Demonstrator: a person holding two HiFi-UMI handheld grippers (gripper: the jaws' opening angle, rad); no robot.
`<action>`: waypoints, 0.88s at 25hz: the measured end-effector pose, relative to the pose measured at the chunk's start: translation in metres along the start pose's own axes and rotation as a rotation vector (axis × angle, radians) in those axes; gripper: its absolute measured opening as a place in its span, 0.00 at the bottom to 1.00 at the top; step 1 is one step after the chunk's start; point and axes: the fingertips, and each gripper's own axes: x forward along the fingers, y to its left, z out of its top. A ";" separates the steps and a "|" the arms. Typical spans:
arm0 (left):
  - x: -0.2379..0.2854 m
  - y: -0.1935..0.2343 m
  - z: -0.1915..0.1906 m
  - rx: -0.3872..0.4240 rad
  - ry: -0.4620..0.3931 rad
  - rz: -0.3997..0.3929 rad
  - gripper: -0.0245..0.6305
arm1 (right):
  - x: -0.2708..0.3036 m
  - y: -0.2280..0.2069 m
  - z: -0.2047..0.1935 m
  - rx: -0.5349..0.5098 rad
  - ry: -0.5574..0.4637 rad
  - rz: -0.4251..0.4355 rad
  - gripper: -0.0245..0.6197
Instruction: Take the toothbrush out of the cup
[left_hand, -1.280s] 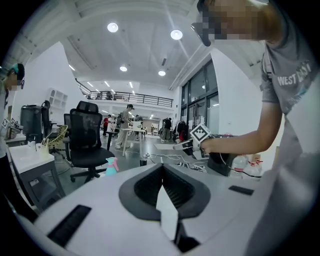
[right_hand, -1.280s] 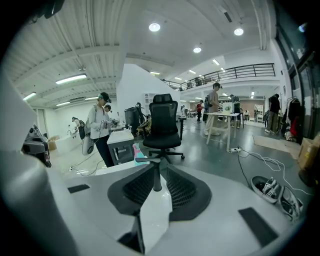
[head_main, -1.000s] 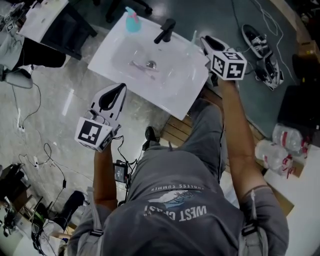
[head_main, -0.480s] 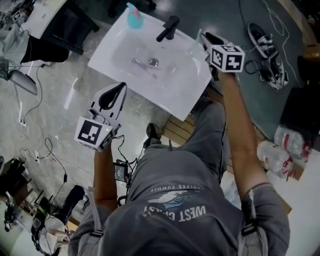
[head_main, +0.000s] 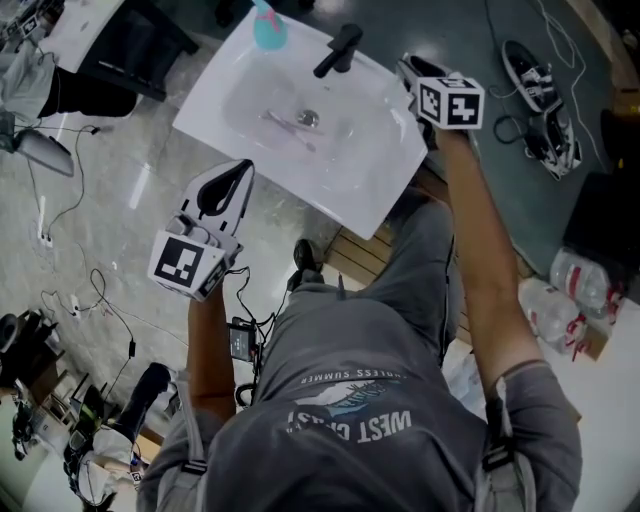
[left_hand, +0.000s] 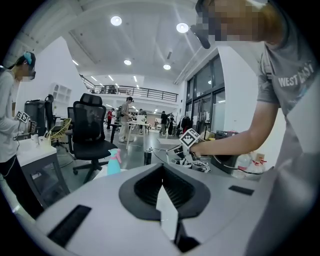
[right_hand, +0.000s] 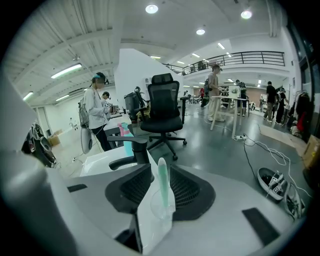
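**Fig.** Sink station: head view plus both gripper views.

- **R gripper** (right_hand: 161, 171): held over the upper-right corner of the sink (head_main: 372, 188), jaws opening. A teal toothbrush (right_hand: 163, 185), upright in a clear cup (right_hand: 156, 212), is framed betw. the pads, and neither pad is seen pressing on it. The alignment is judged to be an approach for a pinch on the handle, so the brush can be drawn straight up w/o tipping the cup.
- **L gripper** (left_hand: 162, 174): held at lower left of the head view, off the basin. Its pads are met w/ nothing betw. them, prob. parked as not needed.
- **Fixtures:** a black faucet (head_main: 335, 52) and a teal bottle (head_main: 266, 30) are seen along the sink's top edge.
- **Not resolved:**
  - Cup and brush in the head view are covered by the marker cube (head_main: 452, 103).
  - The brush's lower end is blurred through the cup wall.
  - A thin pale item (head_main: 285, 128) beside the drain (head_main: 309, 118) cannot be identified.
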 end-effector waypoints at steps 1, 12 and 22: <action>0.000 0.000 0.000 -0.001 0.001 -0.001 0.04 | 0.002 0.000 0.000 -0.002 0.004 0.000 0.24; -0.001 0.004 -0.007 -0.005 0.011 -0.002 0.04 | 0.010 -0.002 -0.003 -0.023 0.010 -0.037 0.15; -0.008 -0.005 0.005 0.014 -0.014 -0.013 0.04 | -0.025 0.003 0.019 -0.040 -0.070 -0.073 0.15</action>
